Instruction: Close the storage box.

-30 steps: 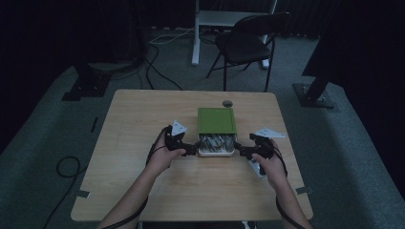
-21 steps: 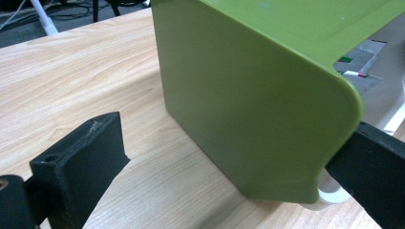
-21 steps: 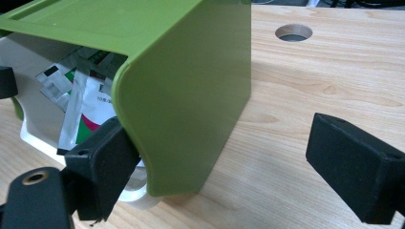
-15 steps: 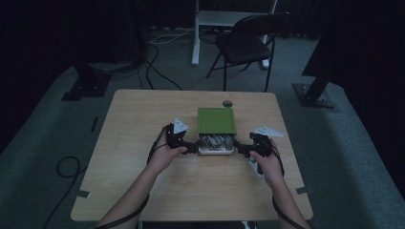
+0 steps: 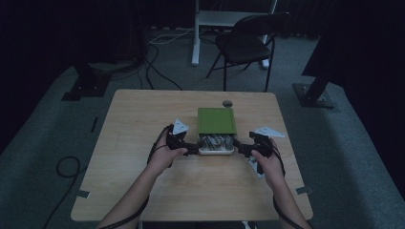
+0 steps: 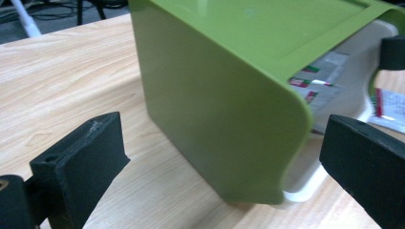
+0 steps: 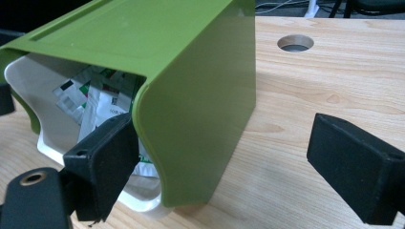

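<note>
A green box (image 5: 216, 120) stands mid-table with its white drawer (image 5: 216, 145) pulled out toward me, holding several paper packets (image 7: 95, 102). My left gripper (image 5: 193, 149) sits at the drawer's left front corner and my right gripper (image 5: 240, 149) at its right front corner. In the left gripper view the left gripper (image 6: 224, 143) is open, its jaws wide apart around the green box's (image 6: 210, 105) side wall without touching it. In the right gripper view the right gripper (image 7: 234, 157) is open too, one jaw by the drawer (image 7: 33, 81), the other over bare wood.
The wooden table (image 5: 143, 119) has a round cable hole (image 5: 228, 103) just behind the box. A folding chair (image 5: 248, 38) and a white desk leg (image 5: 195, 33) stand on the floor beyond the table. Cables trail on the floor at the left.
Both grippers have edged slightly inward toward the drawer's front corners. The box and drawer have not moved.
</note>
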`<action>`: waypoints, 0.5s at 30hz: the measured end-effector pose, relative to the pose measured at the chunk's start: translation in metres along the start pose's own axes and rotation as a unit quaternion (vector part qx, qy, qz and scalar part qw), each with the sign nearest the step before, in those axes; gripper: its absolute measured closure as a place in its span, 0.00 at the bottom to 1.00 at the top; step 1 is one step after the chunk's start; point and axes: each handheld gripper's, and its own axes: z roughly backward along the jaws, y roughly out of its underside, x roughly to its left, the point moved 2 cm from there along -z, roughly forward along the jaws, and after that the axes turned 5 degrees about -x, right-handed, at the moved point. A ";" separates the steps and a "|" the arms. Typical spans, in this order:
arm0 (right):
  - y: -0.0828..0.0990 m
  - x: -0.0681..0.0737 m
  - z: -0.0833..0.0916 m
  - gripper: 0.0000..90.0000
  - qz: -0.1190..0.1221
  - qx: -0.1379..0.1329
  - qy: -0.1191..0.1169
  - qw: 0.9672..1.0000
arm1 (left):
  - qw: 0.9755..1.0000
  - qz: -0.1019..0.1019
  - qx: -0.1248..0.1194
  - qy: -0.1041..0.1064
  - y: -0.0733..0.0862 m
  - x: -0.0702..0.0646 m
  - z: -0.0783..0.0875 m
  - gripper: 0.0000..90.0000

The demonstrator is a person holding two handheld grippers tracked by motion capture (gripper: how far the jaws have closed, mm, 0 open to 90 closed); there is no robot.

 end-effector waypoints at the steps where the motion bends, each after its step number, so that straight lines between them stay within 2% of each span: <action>1: 0.001 0.000 0.000 0.12 0.003 0.002 -0.001 1.000 | 1.000 -0.003 0.002 0.000 0.000 0.000 0.001 0.02; 3: 0.003 -0.001 0.000 0.12 0.000 0.006 0.001 1.000 | 1.000 -0.009 0.001 -0.003 0.000 -0.002 0.004 0.02; 7: 0.004 -0.001 0.002 0.12 0.003 0.005 0.001 1.000 | 1.000 -0.008 -0.003 -0.003 -0.001 -0.003 0.007 0.02; 8: 0.004 -0.001 0.002 0.12 0.003 0.005 0.001 1.000 | 1.000 -0.013 -0.008 -0.010 -0.002 -0.004 0.012 0.02; 12: 0.002 -0.001 0.010 0.12 0.007 -0.004 0.001 1.000 | 1.000 -0.014 -0.011 -0.012 0.000 -0.003 0.017 0.02; 15: 0.002 -0.001 0.017 0.12 0.020 -0.006 0.004 1.000 | 1.000 -0.012 -0.010 -0.014 0.003 -0.002 0.020 0.02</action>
